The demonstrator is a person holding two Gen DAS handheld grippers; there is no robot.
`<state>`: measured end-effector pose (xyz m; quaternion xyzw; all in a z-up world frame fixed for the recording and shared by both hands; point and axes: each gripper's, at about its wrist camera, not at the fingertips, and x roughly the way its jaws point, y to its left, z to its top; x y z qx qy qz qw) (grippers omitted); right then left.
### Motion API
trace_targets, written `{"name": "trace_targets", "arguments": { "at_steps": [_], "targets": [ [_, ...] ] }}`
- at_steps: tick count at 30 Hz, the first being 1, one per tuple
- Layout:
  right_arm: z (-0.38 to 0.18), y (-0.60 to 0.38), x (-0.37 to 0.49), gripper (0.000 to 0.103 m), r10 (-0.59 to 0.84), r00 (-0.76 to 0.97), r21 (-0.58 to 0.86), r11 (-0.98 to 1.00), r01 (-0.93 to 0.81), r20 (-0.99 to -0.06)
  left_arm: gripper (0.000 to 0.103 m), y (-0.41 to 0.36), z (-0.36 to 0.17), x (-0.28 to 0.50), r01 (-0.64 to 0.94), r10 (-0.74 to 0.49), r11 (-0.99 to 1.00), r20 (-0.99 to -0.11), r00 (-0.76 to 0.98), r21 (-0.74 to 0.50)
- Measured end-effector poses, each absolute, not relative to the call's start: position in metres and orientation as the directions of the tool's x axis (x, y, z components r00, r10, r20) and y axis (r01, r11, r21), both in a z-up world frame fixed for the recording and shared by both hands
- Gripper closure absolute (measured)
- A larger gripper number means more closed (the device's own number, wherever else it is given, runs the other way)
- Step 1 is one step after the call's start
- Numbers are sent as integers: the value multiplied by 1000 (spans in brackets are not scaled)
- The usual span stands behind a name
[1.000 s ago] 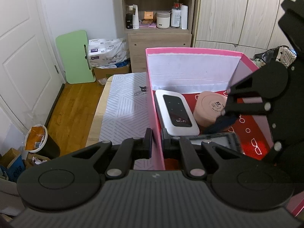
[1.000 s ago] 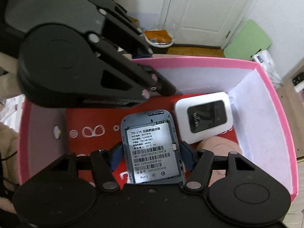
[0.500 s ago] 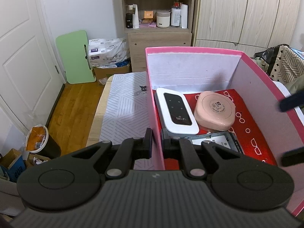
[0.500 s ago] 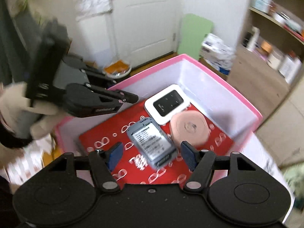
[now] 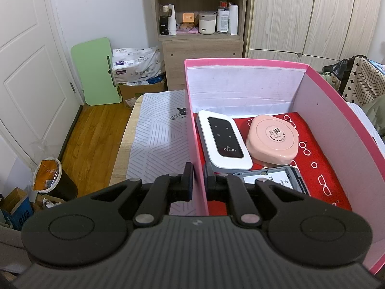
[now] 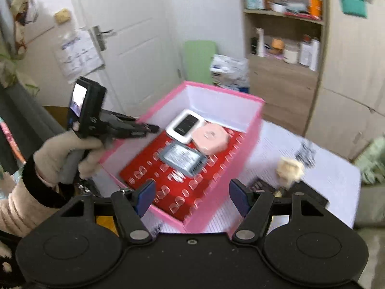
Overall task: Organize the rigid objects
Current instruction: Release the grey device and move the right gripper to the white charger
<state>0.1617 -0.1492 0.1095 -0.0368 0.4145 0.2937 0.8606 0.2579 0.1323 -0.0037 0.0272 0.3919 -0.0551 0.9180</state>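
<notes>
A pink box (image 5: 245, 62) with a red patterned floor stands on the table. Inside lie a white Wi-Fi router (image 5: 222, 142), a round pink case (image 5: 274, 139) and a grey device (image 5: 269, 180) with its label up. My left gripper (image 5: 197, 180) is shut on the box's left wall, one finger inside and one outside. In the right wrist view, the box (image 6: 221, 91) lies below and ahead, holding the router (image 6: 185, 125), the case (image 6: 210, 138) and the grey device (image 6: 184, 156). My right gripper (image 6: 192, 196) hangs open and empty above the box's near corner.
A gloved hand (image 6: 65, 149) holds the left gripper at the box's left wall. Right of the box, a cream object (image 6: 288, 168) and a dark flat item (image 6: 264, 185) lie on the striped cloth. A shelf unit (image 5: 199, 24), wardrobe and door surround the table.
My right gripper has pulled up and back out of the box and rolled, leaving the grey device on the red floor. It has left the left wrist view. My left gripper has not moved.
</notes>
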Motion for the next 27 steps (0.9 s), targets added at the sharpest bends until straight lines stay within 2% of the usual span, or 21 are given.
{"name": "trace_targets", "arguments": {
  "at_steps": [9,14,21,24,27],
  "targets": [
    [49,-209,143,30,384,488,274,919,-283,-784,95,135,-5,259,116,-85,993,-726,683,-8],
    [10,-230,129,30,285,509,243,959,-148,-813,95,137,-5,263,120,-91,993,-747,659,-15],
    [-18,-236,117,30,167,559,141,986,-89,-812,95,129,2,268,149,-69,989,-816,574,21],
    [-21,-247,116,31,163,583,146,986,-76,-796,93,125,8,260,188,-62,981,-827,559,53],
    [-21,-246,114,37,184,601,133,983,-129,-778,90,129,12,252,203,-73,978,-849,524,41]
  ]
}}
